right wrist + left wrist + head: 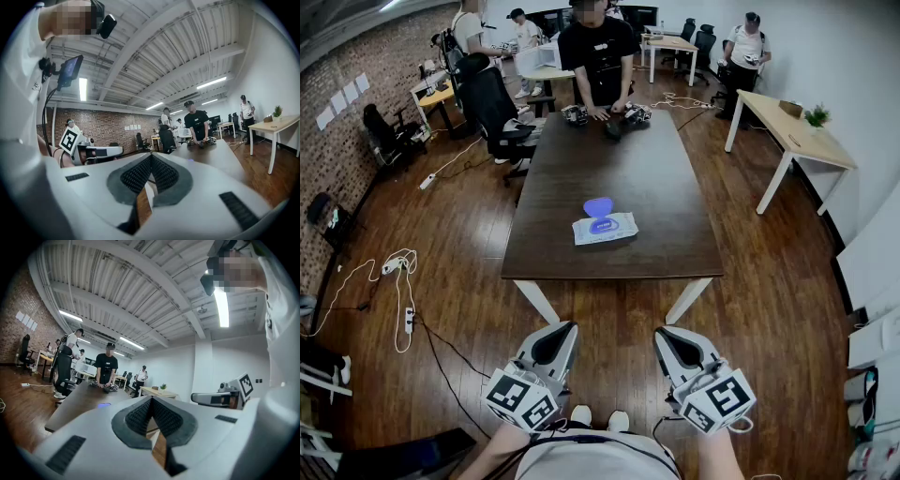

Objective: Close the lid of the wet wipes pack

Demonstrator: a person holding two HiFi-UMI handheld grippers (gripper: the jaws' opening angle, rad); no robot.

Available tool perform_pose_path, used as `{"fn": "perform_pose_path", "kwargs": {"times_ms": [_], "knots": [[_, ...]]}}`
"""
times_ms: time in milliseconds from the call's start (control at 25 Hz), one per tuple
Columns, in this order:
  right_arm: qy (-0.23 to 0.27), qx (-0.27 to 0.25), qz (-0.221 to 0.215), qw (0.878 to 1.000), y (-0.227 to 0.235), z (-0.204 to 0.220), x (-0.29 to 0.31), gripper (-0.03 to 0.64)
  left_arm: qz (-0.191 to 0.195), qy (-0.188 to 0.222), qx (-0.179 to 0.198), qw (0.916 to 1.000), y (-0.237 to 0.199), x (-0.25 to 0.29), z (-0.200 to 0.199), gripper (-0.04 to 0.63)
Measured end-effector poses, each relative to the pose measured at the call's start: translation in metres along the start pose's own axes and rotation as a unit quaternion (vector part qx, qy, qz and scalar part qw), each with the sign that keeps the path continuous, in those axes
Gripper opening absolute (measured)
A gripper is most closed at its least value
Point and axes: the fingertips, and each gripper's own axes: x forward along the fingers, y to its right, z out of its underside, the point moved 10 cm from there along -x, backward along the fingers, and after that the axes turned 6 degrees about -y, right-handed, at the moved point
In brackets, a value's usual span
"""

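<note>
A brown wooden floor (769, 281) fills the room. On it stands a long dark table (609, 159) with white legs. A person in black (598, 56) leans on the table's far end. Close to the camera and well short of the table, the left gripper (567, 327) and the right gripper (662, 334) are held side by side, level. Each has its jaws pressed together at the tips, with nothing between them. The wet wipes pack (605, 229) lies flat near the table's near end. Its blue lid (598, 206) stands flipped open at the far side.
</note>
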Motion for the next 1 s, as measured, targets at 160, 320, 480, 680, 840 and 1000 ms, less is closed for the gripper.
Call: {"fn": "perform_pose_path", "kwargs": {"times_ms": [160,320,480,680,840,1000], "knots": [[-0.003,0.004,-0.007,1.000,0.010,-0.001,-0.002,0.005,-0.003,-0.001,-0.001,1.0000,0.006,0.010,-0.001,0.002],[-0.007,0.006,-0.018,1.000,0.016,0.004,-0.007,0.005,-0.009,-0.001,-0.004,1.0000,0.013,0.015,0.003,0.002],[-0.008,0.011,-0.024,1.000,0.021,0.007,-0.005,0.005,-0.011,-0.007,-0.004,0.9999,0.014,0.020,0.006,0.002],[-0.012,0.012,-0.027,1.000,0.032,0.008,0.007,0.005,-0.013,-0.002,-0.004,0.9999,0.003,0.035,0.004,0.002],[-0.017,0.009,-0.026,0.999,0.045,0.004,0.032,0.005,-0.013,-0.002,-0.007,0.9999,-0.020,0.054,0.002,0.002],[-0.018,0.008,-0.022,1.000,0.064,-0.002,0.068,0.005,-0.013,-0.008,-0.010,0.9998,-0.052,0.080,-0.001,0.002]]}}
